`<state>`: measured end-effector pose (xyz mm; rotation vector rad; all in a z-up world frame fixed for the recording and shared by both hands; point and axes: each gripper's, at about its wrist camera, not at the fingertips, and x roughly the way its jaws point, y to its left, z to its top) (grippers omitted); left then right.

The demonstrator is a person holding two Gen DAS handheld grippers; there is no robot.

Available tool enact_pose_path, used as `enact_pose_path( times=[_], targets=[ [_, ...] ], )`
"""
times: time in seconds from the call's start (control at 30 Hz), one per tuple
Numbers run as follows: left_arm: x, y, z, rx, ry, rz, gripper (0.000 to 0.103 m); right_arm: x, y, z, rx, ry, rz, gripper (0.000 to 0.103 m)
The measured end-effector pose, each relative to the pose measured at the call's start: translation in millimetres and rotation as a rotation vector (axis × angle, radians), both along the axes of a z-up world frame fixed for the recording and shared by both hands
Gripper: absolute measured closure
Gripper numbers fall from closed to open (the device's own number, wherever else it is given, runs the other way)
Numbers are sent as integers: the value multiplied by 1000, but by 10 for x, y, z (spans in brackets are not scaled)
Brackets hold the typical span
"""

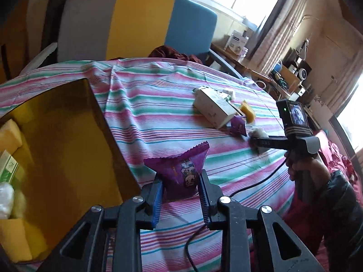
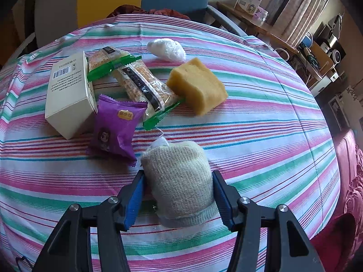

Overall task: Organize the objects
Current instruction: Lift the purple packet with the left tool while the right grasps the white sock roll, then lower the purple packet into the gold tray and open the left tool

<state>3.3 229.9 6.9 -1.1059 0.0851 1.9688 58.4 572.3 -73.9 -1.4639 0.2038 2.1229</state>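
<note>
My left gripper (image 1: 180,176) is shut on a purple snack packet (image 1: 179,167) and holds it above the striped cloth, beside an amber see-through box (image 1: 68,140). My right gripper (image 2: 178,174) is shut on a rolled beige sock (image 2: 179,181) that rests on the cloth, a pad pressing each side. Ahead of the sock lie a second purple packet (image 2: 115,129), a white carton (image 2: 68,95), two cracker packs with green ends (image 2: 140,83), a yellow sponge (image 2: 197,86) and a white wrapped bundle (image 2: 166,48). The left wrist view shows the right gripper (image 1: 256,142) at the far right.
The amber box holds a yellow sponge (image 1: 9,133), a green carton (image 1: 9,165) and white fluffy pieces (image 1: 6,199). A grey, yellow and blue chair back (image 1: 136,22) stands behind the table. A black cable (image 1: 249,181) trails over the striped cloth (image 2: 249,136). A hand (image 1: 313,170) grips the right tool.
</note>
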Motion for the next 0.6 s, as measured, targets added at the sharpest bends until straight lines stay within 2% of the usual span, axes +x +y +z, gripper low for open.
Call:
enact_pose_path(
  times=[0.27,0.47,0.6],
  targets=[
    [-274,-348,70,9,7,97,74,3,-5,1,2,-2,1,45],
    [-685,-711,23,-41,10,233,74,-13,-1,-14,12,-8,8,45],
    [-1079,-940,-45,-106,8,323,74,-17,-9,-15,14,-9,8,45]
  ],
)
